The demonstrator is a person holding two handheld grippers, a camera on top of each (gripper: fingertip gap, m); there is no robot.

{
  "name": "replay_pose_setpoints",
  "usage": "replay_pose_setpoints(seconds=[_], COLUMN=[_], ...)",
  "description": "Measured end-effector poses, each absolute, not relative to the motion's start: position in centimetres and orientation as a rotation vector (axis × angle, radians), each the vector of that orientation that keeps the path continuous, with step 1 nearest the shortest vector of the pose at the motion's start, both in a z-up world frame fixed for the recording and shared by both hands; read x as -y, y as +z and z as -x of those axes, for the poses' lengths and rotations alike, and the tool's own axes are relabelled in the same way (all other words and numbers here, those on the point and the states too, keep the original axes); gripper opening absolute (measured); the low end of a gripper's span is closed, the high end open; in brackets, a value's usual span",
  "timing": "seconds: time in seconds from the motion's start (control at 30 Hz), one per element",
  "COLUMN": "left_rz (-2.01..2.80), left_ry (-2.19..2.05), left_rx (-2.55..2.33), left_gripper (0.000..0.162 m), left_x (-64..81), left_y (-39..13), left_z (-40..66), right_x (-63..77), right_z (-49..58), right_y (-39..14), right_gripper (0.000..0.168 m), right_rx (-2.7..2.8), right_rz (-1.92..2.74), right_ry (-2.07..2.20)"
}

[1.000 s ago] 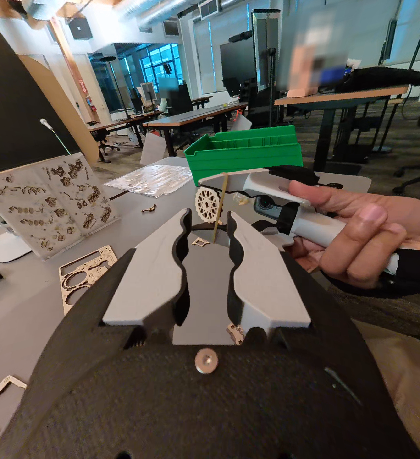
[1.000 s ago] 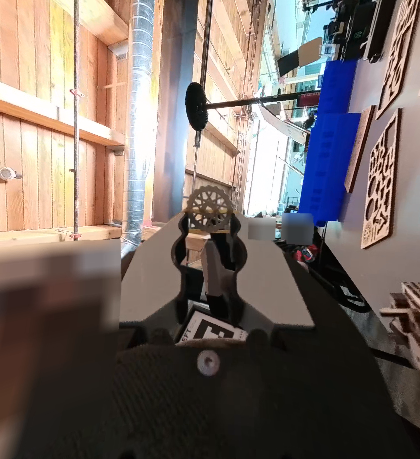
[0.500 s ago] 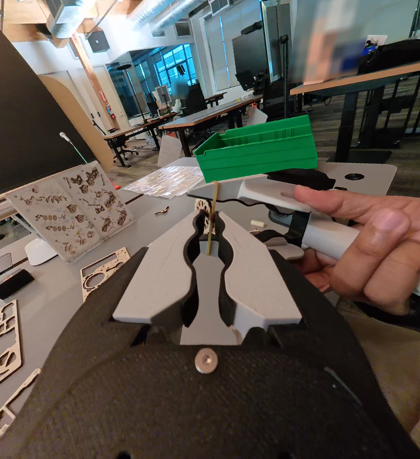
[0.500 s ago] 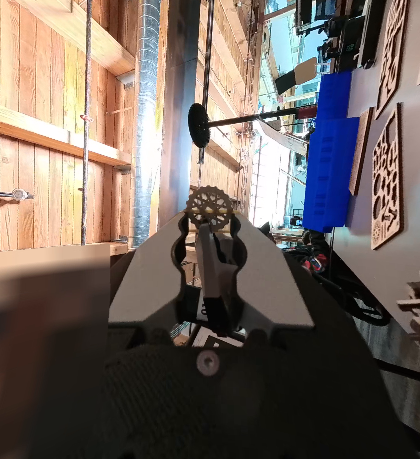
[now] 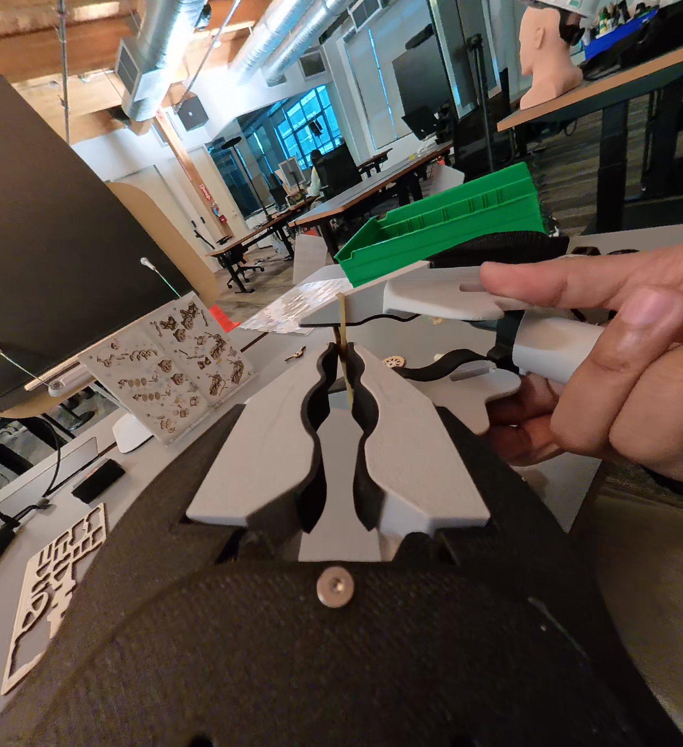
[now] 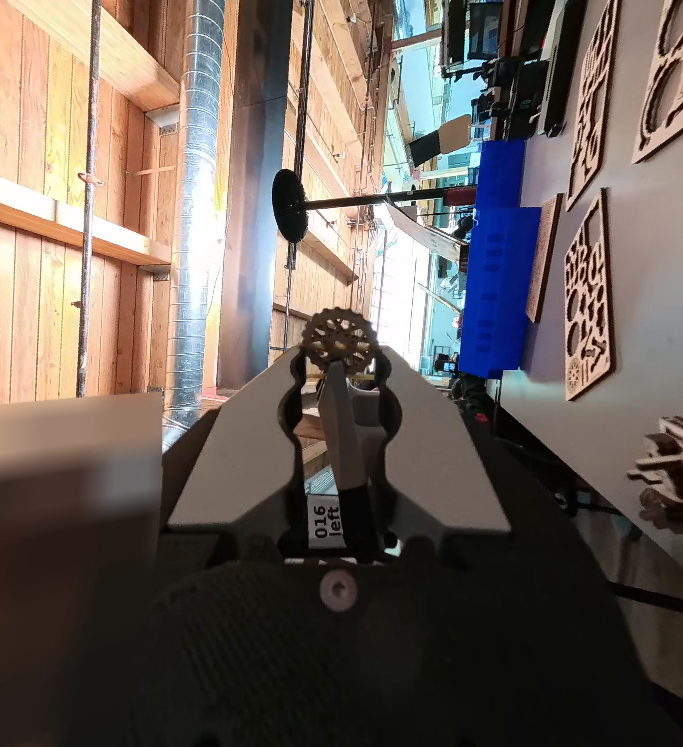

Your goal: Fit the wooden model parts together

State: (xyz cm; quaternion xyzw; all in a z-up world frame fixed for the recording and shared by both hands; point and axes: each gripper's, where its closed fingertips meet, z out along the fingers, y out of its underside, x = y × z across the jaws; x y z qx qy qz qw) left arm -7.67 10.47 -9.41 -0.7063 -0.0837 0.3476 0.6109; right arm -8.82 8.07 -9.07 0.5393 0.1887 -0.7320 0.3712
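So there's a small wooden gear [image 6: 339, 338], dark laser-cut wood with spokes and toothed edge, pinched right at the tips of the right claw [image 6: 340, 364], standing on edge. A thin pale wooden stick [image 5: 344, 351] runs through it like an axle, nearly upright from the left side, its lower end sitting between the tips of the left claw [image 5: 342, 351], which are closed in around it. A second, paler little gear [image 5: 393, 361] lies flat on the grey tabletop [image 5: 275, 355] just past the claws. Punched-out wooden part sheets [image 6: 588, 299] lie flat on the tabletop, and a partly built wooden model [image 6: 679, 469] sits near its edge, blurry.
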Motion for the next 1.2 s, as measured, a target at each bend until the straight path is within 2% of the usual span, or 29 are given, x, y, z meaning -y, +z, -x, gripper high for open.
replay_pose_setpoints(seconds=[0.03, 0.4, 0.57, 1.03, 1.2], left_rz=[1.632, 1.65, 1.635, 1.704, 1.687], left_ry=[0.813, 0.916, 0.675, 1.071, 0.753], left_rx=[0.185, 0.109, 0.231, 0.0, 0.167], left_gripper=[0.0, 0.001, 0.0, 0.002, 0.001], left_x=[-10.5, -10.8, -10.9, -11.2, -11.2], left_y=[-9.4, -9.7, -10.1, -10.9, -10.8], left_z=[7.6, 7.1, 7.4, 7.2, 7.5], right_x=[-8.1, -8.4, -8.5, -9.0, -8.9], right_z=[8.8, 8.3, 8.6, 8.6, 8.7], right_y=[-9.1, -9.5, -9.9, -10.7, -10.6], right_gripper=[0.033, 0.033, 0.032, 0.032, 0.032], right_rx=[-0.486, -0.582, -0.584, -0.609, -0.648], right_rz=[-1.39, -1.406, -1.414, -1.46, -1.427], right_ry=[-1.88, -1.915, -1.9, -1.935, -1.905])
